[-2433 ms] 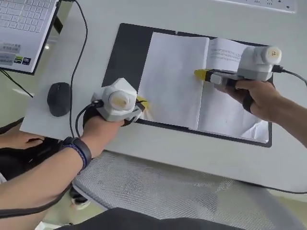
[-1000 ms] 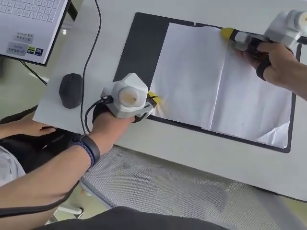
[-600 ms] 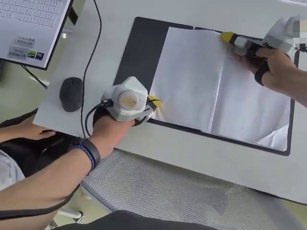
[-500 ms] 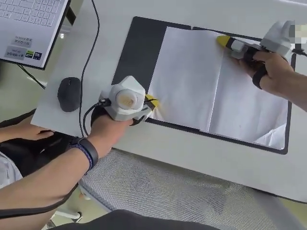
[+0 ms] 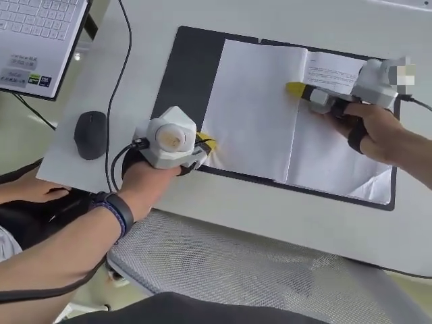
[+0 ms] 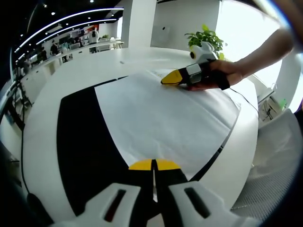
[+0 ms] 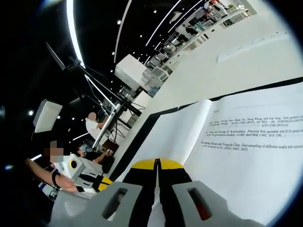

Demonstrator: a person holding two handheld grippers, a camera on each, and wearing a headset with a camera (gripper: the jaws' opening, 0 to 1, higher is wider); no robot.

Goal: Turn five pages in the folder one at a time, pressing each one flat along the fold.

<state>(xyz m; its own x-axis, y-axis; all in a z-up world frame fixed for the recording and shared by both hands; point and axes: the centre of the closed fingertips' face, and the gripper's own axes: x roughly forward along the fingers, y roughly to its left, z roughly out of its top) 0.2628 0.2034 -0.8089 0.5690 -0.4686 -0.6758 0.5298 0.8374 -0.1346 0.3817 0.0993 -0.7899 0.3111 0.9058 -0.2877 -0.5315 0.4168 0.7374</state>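
Observation:
A black folder (image 5: pixel 183 74) lies open on the white table with white pages spread across it. The left page (image 5: pixel 251 108) is blank; the right page (image 5: pixel 337 152) has printed lines at its top. My left gripper (image 5: pixel 206 143) is shut, its yellow tips resting on the left page's near corner, as the left gripper view (image 6: pixel 153 164) shows. My right gripper (image 5: pixel 294 88) is shut too, its yellow tip lying on the fold (image 7: pixel 189 137) about a third of the way down. The right gripper view has its tips (image 7: pixel 156 164) pressed where the two pages meet.
A laptop (image 5: pixel 34 40) sits at the table's far left, with a black mouse (image 5: pixel 90 134) and a black cable (image 5: pixel 120 67) beside the folder. A grey mesh chair (image 5: pixel 236 270) is below the front edge. The right page's near corner (image 5: pixel 370 189) is crumpled.
My right gripper slid from the top of the fold down toward its middle, tip still on the paper. The left gripper stayed on the page corner. The head camera shifted slightly.

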